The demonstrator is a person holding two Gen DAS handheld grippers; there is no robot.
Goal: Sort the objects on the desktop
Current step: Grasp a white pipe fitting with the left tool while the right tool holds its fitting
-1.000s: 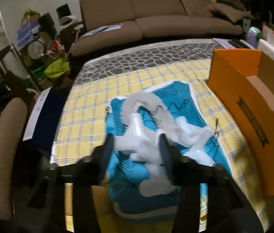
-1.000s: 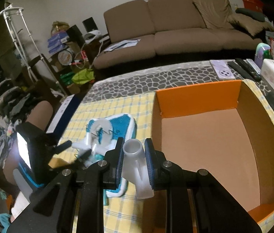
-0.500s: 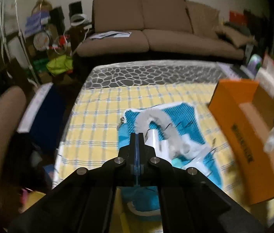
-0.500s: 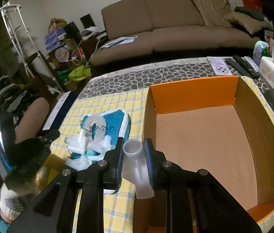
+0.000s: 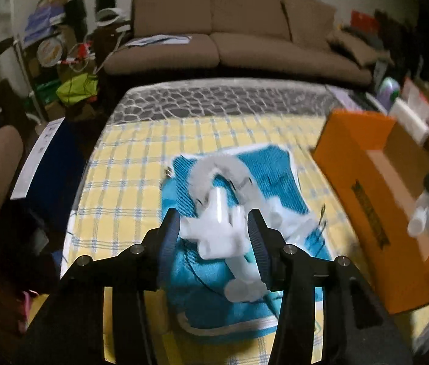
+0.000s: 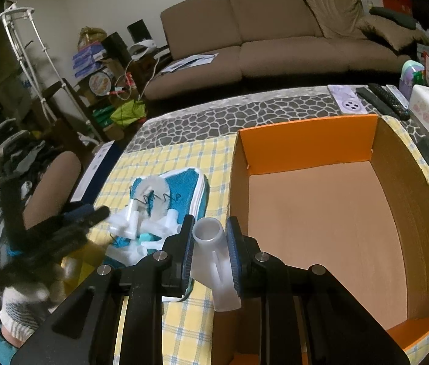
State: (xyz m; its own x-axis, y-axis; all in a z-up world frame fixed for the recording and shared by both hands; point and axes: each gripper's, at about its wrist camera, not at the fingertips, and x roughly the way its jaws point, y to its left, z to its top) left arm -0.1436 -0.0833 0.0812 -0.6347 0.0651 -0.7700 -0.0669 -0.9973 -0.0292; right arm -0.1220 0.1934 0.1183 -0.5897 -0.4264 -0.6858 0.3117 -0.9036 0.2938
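Translucent matt plastic pipe fittings [image 5: 217,231] lie on a blue knitted cloth [image 5: 278,170]; the box [image 6: 320,200] is matt cardboard.

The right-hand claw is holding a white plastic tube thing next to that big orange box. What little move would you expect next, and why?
Probably a short move of the right gripper over the orange cardboard box, then let go. Its pads are clamped on the white plastic pipe fitting right at the box's near left edge, and the box looks empty. The left gripper, jaws opening, is at the pile of white fittings.

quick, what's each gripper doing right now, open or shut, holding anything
Left gripper: jaws opening, white pipe fittings between them, not clamped.
Right gripper: shut on a white pipe fitting at the orange box.
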